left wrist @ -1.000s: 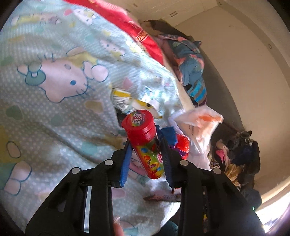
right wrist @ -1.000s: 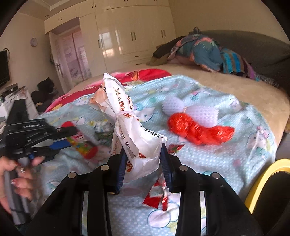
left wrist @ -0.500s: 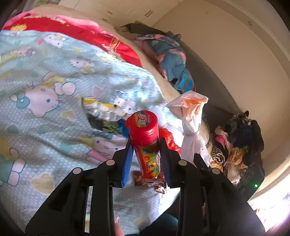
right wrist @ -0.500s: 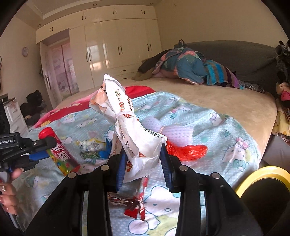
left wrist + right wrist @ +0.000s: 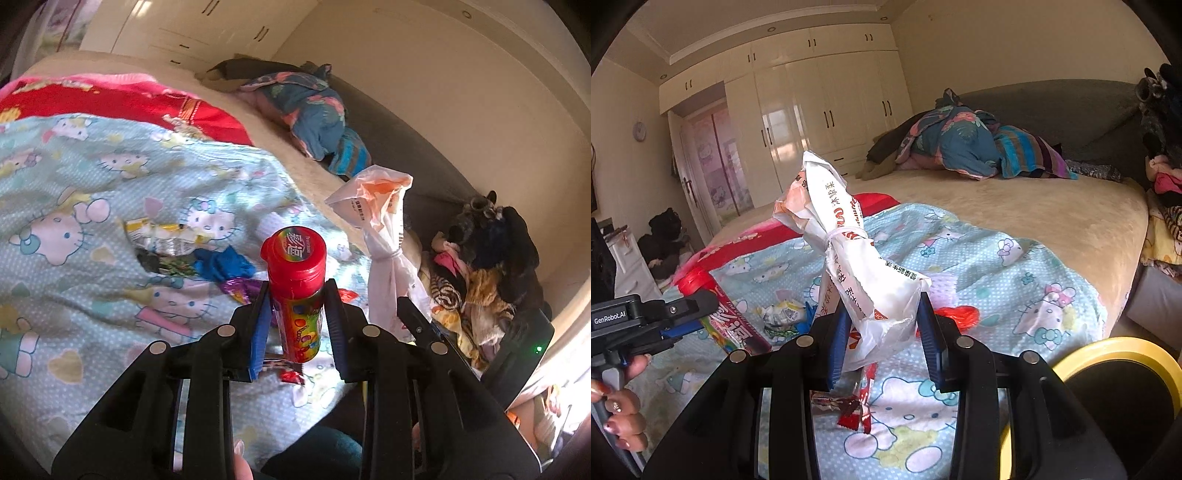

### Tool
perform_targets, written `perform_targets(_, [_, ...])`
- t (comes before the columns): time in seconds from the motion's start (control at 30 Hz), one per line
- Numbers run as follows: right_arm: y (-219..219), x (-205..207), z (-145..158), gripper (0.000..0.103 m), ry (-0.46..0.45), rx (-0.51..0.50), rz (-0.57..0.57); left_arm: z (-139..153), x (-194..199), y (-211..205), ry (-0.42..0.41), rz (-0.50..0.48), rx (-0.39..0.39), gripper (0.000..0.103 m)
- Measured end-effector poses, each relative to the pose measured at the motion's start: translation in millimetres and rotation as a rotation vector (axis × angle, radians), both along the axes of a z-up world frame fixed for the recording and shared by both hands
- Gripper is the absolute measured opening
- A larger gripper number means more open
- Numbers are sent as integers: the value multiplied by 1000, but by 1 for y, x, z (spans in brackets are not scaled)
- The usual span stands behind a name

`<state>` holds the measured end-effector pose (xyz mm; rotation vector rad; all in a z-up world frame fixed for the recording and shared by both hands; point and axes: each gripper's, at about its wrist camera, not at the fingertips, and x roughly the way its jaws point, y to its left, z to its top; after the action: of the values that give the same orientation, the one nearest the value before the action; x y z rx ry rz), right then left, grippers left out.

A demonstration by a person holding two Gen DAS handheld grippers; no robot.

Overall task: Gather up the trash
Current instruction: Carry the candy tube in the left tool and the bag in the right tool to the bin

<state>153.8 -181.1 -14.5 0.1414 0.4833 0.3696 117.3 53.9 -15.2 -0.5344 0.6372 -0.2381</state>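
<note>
The left gripper (image 5: 297,314) clenches a red-capped candy tube (image 5: 295,288); the right gripper (image 5: 886,328) grasps a knotted white bag (image 5: 857,266). Above the blanket (image 5: 997,280), the bag's thin plastic could slip loose short of the yellow-rimmed bin (image 5: 1126,350).

Both grippers now sit higher above the blanket (image 5: 92,177) than a second ago. The left gripper (image 5: 297,306) rolls upright, so its candy tube (image 5: 295,284) stands straight, and the knotted bag (image 5: 857,266) rises beside it.
</note>
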Motion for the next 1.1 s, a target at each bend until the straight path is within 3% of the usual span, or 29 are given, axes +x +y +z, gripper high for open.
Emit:
perform_targets(0.63, [-51, -28, 22, 34, 1, 31, -71, 21, -13, -58, -65, -113, 72, 22])
perform_targets(1.1, [-87, -41, 17, 34, 48, 31, -124, 23, -20, -94, -88, -196, 92, 22])
